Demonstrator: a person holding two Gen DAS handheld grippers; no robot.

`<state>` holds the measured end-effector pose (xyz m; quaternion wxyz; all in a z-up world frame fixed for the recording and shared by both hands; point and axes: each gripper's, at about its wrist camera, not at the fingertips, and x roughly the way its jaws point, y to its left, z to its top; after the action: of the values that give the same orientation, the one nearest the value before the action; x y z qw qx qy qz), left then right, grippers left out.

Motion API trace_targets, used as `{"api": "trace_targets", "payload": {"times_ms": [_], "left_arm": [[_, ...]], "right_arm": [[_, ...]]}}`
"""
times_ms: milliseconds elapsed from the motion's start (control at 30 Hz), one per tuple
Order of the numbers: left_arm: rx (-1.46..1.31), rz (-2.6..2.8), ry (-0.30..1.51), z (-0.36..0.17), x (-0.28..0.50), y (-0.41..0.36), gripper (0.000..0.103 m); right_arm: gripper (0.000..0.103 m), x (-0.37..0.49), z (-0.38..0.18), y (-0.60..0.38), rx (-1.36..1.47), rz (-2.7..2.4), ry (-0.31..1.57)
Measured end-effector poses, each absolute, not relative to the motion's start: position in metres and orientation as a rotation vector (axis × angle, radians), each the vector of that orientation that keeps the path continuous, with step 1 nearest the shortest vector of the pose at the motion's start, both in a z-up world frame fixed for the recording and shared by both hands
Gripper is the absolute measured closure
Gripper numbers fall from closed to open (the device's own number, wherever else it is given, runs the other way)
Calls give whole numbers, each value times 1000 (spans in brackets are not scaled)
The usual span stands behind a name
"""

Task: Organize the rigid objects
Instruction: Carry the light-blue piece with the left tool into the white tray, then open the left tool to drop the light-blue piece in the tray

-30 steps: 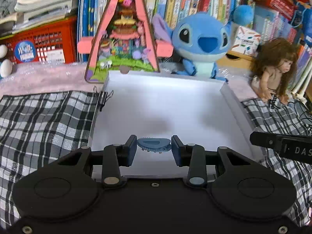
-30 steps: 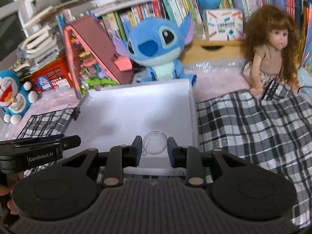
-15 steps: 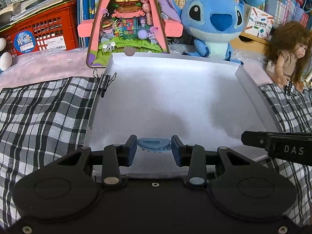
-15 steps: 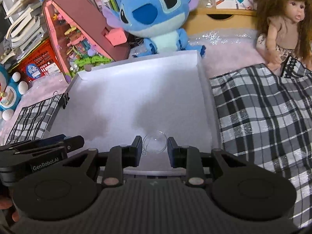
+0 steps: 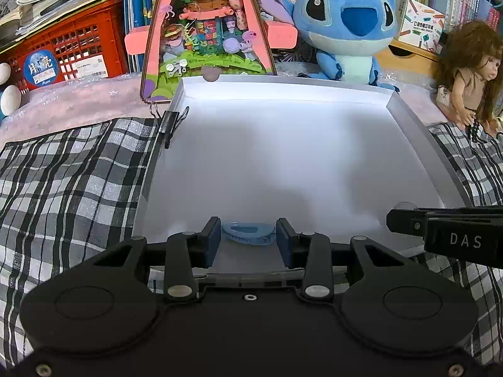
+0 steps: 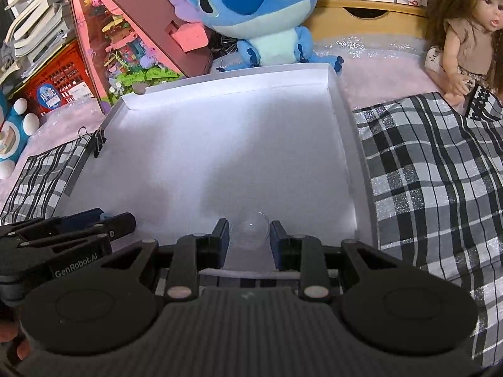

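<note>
A shallow white tray (image 5: 405,116) lies on the checked cloth, its floor bare. My left gripper (image 5: 248,234) is shut on a small blue plastic piece with a toothed edge (image 5: 248,233), held low over the tray's near left part. My right gripper (image 6: 250,234) is shut on a clear plastic dome (image 6: 250,231), low over the tray's (image 6: 342,103) near right part. In the left wrist view the right gripper's (image 5: 389,218) black finger enters from the right, with the clear dome (image 5: 405,204) just showing above it. The left gripper's fingers (image 6: 119,221) show at the left edge of the right wrist view.
A black binder clip (image 5: 171,122) grips the tray's left wall. Behind the tray stand a pink triangular toy house (image 5: 207,31), a blue plush (image 5: 342,22) and shelves of books. A doll (image 6: 465,31) sits at the right, a red crate (image 5: 66,50) at the left.
Both grippers have sunk toward the tray and tipped further down, so the tray fills more of each view. Each still holds its piece.
</note>
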<state>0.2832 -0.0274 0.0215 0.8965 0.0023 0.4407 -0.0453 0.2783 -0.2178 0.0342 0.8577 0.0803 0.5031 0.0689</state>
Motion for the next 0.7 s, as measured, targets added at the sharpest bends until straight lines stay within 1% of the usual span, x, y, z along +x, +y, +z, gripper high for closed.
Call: {"api": "trace_targets", "payload": {"times_ms": [367, 433, 467, 500, 533, 567, 633, 700], "left_arm": [[24, -94, 896, 21, 281, -29, 66], [24, -93, 896, 21, 281, -29, 65], [25, -93, 895, 21, 280, -29, 63], [27, -92, 891, 22, 279, -29, 60], [31, -94, 886, 23, 277, -30, 59], [37, -96, 879, 24, 276, -30, 56], [49, -99, 863, 27, 271, -32, 50], [60, -98, 849, 30, 267, -33, 39]], "right_arm": [[67, 277, 33, -215, 146, 147, 1043], [65, 276, 33, -215, 143, 148, 1041], [64, 276, 34, -215, 143, 147, 1039], [58, 276, 34, -215, 145, 145, 1032], [50, 275, 35, -216, 145, 145, 1026], [49, 274, 36, -216, 143, 146, 1018], [40, 272, 39, -216, 140, 149, 1000], [36, 269, 43, -217, 134, 147, 978]]}}
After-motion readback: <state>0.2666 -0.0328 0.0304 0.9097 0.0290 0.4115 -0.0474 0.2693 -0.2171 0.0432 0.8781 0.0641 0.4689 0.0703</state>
